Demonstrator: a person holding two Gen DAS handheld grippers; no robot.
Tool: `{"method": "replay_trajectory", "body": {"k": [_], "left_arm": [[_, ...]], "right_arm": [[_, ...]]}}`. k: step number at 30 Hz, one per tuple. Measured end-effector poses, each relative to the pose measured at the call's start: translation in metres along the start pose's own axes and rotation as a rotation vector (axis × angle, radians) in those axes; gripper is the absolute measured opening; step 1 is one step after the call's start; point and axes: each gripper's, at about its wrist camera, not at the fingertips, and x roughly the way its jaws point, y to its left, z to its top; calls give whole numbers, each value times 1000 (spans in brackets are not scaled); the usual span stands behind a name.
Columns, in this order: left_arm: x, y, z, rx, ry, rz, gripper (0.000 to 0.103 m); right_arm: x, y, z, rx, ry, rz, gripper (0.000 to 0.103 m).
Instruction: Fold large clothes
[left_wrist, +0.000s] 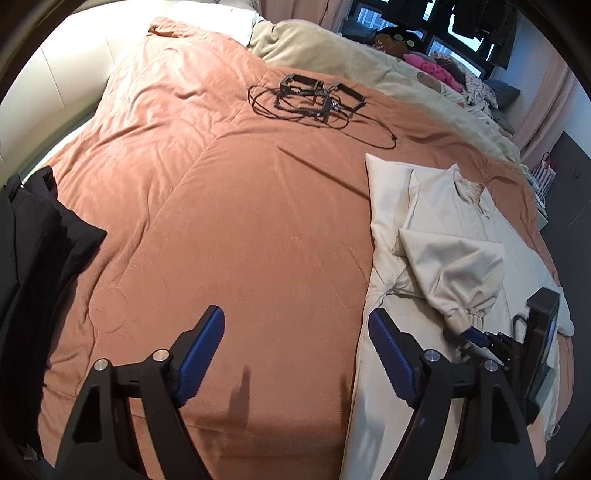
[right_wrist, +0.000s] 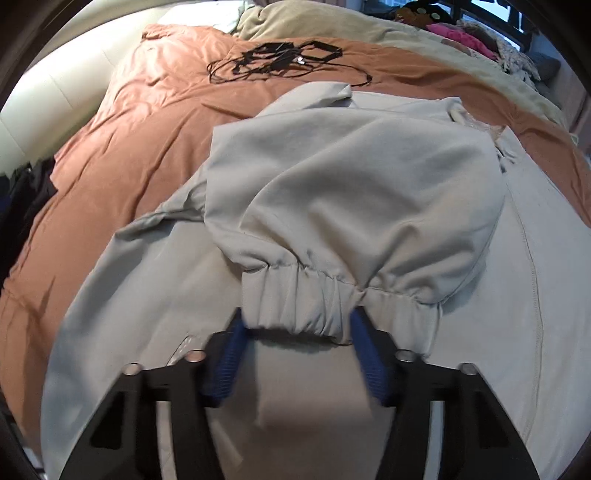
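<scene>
cream jacket (right_wrist: 192, 295) lies flat on the orange duvet (left_wrist: 221, 206), one sleeve (right_wrist: 351, 192) folded across its body. right gripper (right_wrist: 295, 343) straddles the elastic cuff (right_wrist: 314, 299), jaws apart, probably not clamped (blurry). left gripper (left_wrist: 295, 350) spread, empty. lay the cuff flat, smooth the sleeve.

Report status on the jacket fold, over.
Left gripper open, empty over orange duvet. Right gripper open around jacket's sleeve cuff. Black cable bundle lies beyond, clear.
</scene>
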Motion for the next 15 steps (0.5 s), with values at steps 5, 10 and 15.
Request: {"method": "replay_trajectory", "body": {"k": [5,10,15], "left_arm": [[7,-19,-2,32,8,2,81],[9,-43,-3,82,8,8,81],[13,-66,-1,119,9,14,81]], "right_arm": [[-25,-41,5,134,-62,146,13],[-73,-83,7,261,-187,287,9],[-114,-133,-3,388,-290,394,8]]}}
